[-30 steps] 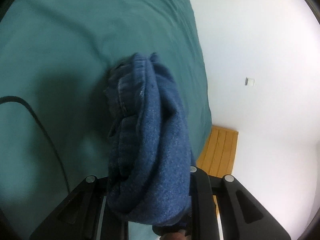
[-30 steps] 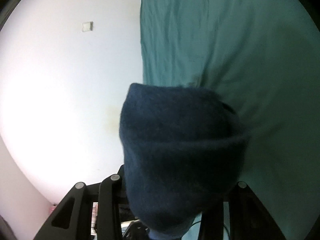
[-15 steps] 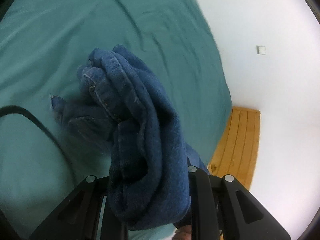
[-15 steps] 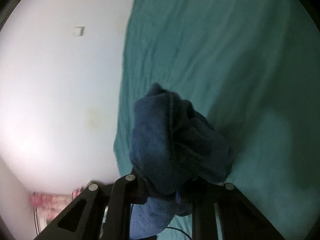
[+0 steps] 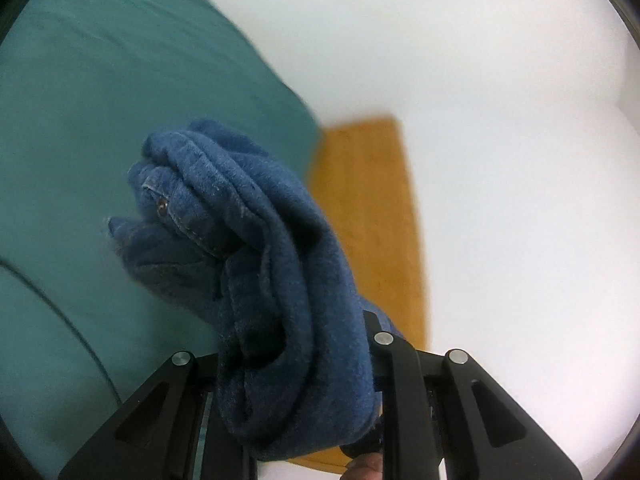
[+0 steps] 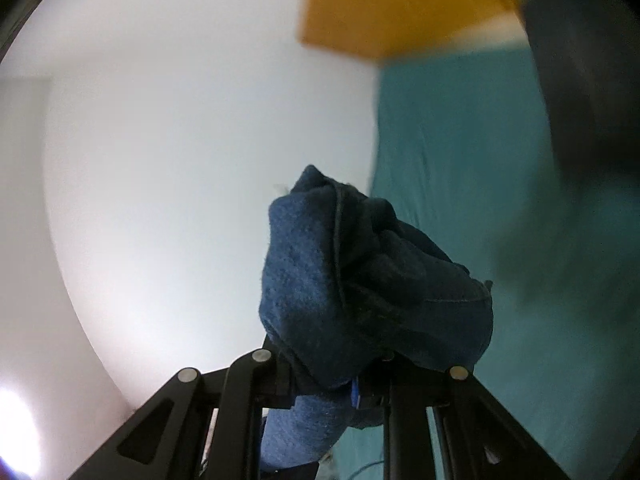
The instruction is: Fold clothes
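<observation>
A pair of blue jeans (image 5: 272, 272) is bunched thickly between the fingers of my left gripper (image 5: 296, 364), which is shut on the denim; a rivet and seam show near the waistband. My right gripper (image 6: 356, 364) is shut on another bunched part of the blue jeans (image 6: 360, 288), which hides its fingertips. Both bundles are held up above the teal bed sheet (image 5: 100, 120), seen on the right in the right wrist view as the teal bed sheet (image 6: 460, 152).
A white wall (image 5: 500, 140) and an orange wooden panel (image 5: 372, 208) lie beyond the bed's edge. A thin black cable (image 5: 60, 312) crosses the sheet at left. A dark blurred shape (image 6: 580, 80) fills the right wrist view's upper right.
Both grippers have swung with the jeans toward the bed's edge; wall and wooden panel now fill more of each view. The jeans stay clamped in both.
</observation>
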Tool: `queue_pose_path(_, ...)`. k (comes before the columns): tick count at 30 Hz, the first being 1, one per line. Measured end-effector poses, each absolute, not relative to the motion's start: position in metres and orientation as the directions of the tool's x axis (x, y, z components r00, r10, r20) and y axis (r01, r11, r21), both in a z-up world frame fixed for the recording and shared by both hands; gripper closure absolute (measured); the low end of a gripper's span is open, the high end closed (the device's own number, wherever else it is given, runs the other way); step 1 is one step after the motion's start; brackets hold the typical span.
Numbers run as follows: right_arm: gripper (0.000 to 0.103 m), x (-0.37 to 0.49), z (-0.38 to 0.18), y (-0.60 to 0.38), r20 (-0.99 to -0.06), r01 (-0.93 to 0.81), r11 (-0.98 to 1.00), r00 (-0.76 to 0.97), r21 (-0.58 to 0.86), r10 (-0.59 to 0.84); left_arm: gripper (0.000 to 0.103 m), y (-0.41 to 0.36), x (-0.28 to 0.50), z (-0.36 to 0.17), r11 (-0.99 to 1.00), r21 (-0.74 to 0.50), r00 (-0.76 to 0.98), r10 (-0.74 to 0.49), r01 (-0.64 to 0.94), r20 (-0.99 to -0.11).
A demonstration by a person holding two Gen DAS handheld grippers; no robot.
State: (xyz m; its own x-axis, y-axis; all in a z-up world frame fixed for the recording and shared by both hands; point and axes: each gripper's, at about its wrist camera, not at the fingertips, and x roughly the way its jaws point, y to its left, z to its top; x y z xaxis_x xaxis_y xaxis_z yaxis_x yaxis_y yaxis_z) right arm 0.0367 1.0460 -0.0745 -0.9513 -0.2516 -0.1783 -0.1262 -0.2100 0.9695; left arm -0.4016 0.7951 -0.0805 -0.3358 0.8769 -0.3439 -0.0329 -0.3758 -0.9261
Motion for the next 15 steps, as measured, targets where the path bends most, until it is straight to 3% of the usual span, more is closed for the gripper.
queue_pose_path(3,0.088,0.071,-0.037,1.148,-0.153,-0.098,-0.294,-0.973,0.951,-0.17,0.084,0.906,-0.386,-0.081,-0.308,-0.947,-0.265,0.924,-0.086,-0.277)
queue_pose_path(6,0.088,0.115,-0.046,1.231,-0.176,-0.132,-0.328,-0.978,0.936,-0.11,0.084,0.982,-0.354,-0.121,-0.292,-0.953,-0.209,0.94,-0.083,-0.27)
queue_pose_path(9,0.088,0.161,-0.107,1.295,-0.255,-0.218,-0.277,-0.961,0.936,-0.106,0.084,1.037,-0.311,-0.198,-0.337,-0.941,-0.129,0.935,-0.041,-0.329)
queue_pose_path(11,0.088,0.201,-0.164,1.326,-0.359,-0.336,-0.224,-0.93,0.915,-0.072,0.084,1.058,-0.28,-0.251,-0.382,-0.924,-0.062,0.922,-0.004,-0.381)
queue_pose_path(14,0.087,0.256,-0.23,1.344,-0.419,-0.411,-0.114,-0.907,0.904,-0.046,0.083,1.068,-0.247,-0.282,-0.37,-0.929,-0.025,0.929,0.004,-0.37)
queue_pose_path(15,0.078,0.269,-0.242,1.349,-0.423,-0.418,-0.091,-0.905,0.904,-0.043,0.079,1.069,-0.242,-0.285,-0.358,-0.934,-0.013,0.934,0.01,-0.358)
